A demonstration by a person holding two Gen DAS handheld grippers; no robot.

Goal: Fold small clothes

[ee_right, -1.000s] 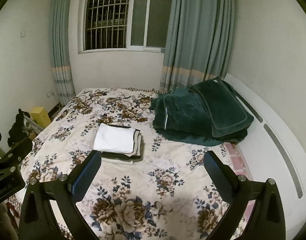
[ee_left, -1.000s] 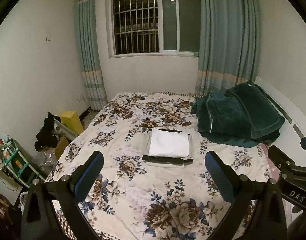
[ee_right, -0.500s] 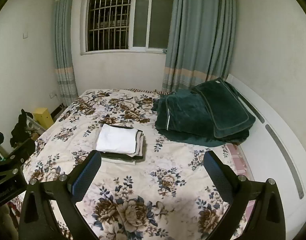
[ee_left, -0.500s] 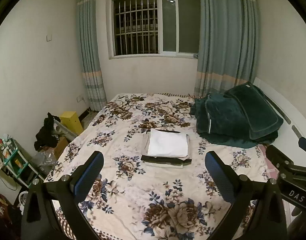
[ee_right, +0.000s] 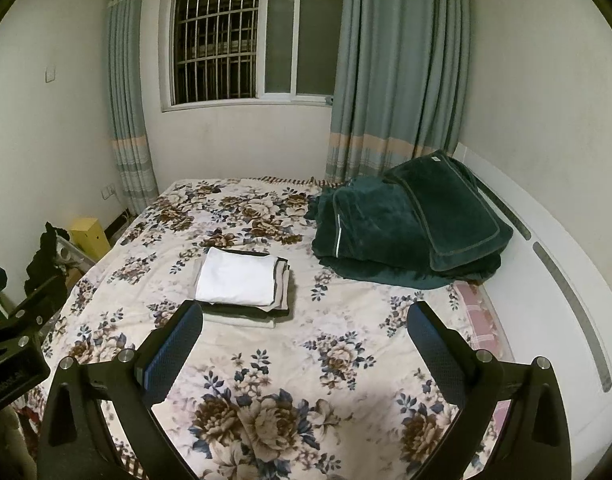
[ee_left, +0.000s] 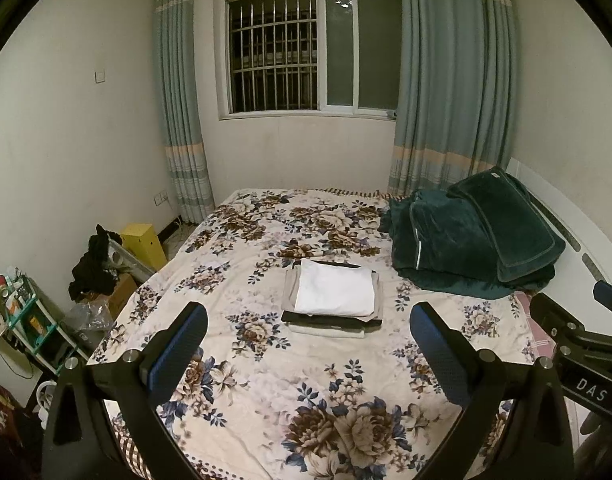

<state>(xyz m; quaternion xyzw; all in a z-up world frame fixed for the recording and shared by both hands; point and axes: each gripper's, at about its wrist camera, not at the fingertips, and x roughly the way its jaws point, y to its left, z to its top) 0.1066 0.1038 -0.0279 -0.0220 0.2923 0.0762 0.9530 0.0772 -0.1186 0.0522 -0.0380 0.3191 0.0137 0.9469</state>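
A neat stack of folded clothes (ee_left: 333,300), white piece on top with beige and dark pieces under it, lies in the middle of the floral bed (ee_left: 265,392). It also shows in the right wrist view (ee_right: 241,286). My left gripper (ee_left: 308,342) is open and empty, held above the near part of the bed, well short of the stack. My right gripper (ee_right: 303,342) is open and empty, to the right of the stack and nearer than it. The right gripper's body shows at the edge of the left wrist view (ee_left: 586,344).
A folded dark green blanket (ee_left: 474,236) lies at the bed's far right by the white headboard (ee_right: 546,280). Left of the bed are a yellow box (ee_left: 143,242), dark clothes on boxes (ee_left: 93,266) and a small shelf (ee_left: 21,320). Window and curtains stand behind.
Both grippers have drawn back and up a little from the bed; the stack looks slightly farther away. Nothing was taken hold of or let go.
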